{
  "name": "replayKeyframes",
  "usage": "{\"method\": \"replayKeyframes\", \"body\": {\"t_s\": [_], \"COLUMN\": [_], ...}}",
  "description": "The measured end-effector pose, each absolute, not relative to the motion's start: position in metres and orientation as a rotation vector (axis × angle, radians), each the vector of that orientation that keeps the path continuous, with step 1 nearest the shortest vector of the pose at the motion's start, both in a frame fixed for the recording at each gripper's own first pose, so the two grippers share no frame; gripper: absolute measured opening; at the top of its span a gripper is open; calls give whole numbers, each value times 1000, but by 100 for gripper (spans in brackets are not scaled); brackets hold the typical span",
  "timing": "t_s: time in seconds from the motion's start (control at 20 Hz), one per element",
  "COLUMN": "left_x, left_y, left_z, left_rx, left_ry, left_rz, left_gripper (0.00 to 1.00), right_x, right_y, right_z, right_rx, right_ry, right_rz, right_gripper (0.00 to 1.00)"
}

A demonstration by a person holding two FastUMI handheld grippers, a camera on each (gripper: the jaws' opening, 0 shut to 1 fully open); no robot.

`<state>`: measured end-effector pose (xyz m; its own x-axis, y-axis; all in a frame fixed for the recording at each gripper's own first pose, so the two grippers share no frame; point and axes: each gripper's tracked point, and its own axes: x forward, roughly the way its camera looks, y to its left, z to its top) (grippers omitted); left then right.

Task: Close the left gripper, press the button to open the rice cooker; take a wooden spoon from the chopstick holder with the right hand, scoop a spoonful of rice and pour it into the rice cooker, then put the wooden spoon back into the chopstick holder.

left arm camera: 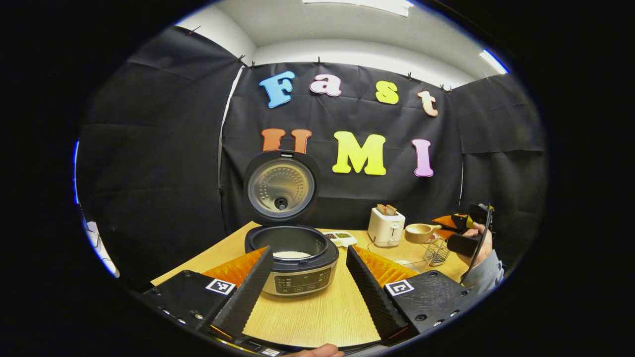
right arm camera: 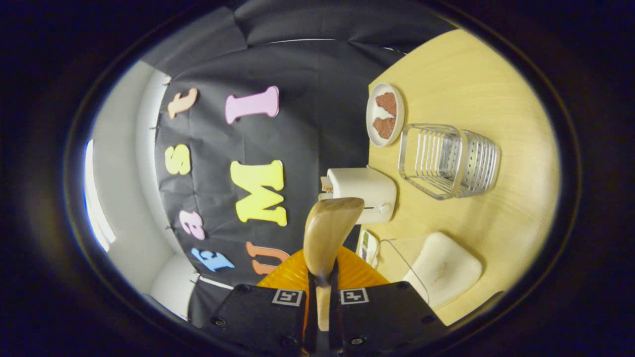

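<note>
Near: our left claw spread apart, gripping nothing, over the desk. Just beyond, rice cooker, lid up, rice inside. Farther right: toaster, wire chopstick holder. Our right claw clamped on the wooden spoon, held above the holder.

No legible text on the rice cooker panel or toaster; square markers only.

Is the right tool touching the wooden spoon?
Touching. The right gripper view shows the right tool closed on the wooden spoon, both fingers pressing its handle.
</note>
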<state>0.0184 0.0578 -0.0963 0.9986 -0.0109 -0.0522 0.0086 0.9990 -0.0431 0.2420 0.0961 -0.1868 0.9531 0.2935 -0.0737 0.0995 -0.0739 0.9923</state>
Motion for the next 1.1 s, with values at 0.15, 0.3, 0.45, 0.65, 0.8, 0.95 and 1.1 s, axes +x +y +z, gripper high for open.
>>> {"method": "replayKeyframes", "body": {"t_s": [0.15,0.3,0.45,0.65,0.8,0.95,1.1], "left_x": [16,10,1,-14,-25,-33,-39], "left_y": [56,59,68,80,89,95,102], "left_z": [-98,-96,-91,-85,-84,-86,-90], "left_rx": [-46,-23,-19,-26,-25,-23,-11], "left_ry": [61,49,34,16,4,2,8], "left_rz": [-12,-11,-1,2,6,7,11], "left_gripper": [94,94,94,94,94,94,94], "right_x": [236,231,228,222,223,229,229], "right_y": [112,130,155,213,258,303,353], "right_z": [-179,-159,-143,-115,-95,-79,-68], "right_rx": [1665,1640,1593,1508,1418,1286,1167], "right_ry": [305,306,307,339,354,354,365], "right_rz": [174,216,235,314,362,396,434], "right_gripper": [14,14,13,13,14,14,14]}}
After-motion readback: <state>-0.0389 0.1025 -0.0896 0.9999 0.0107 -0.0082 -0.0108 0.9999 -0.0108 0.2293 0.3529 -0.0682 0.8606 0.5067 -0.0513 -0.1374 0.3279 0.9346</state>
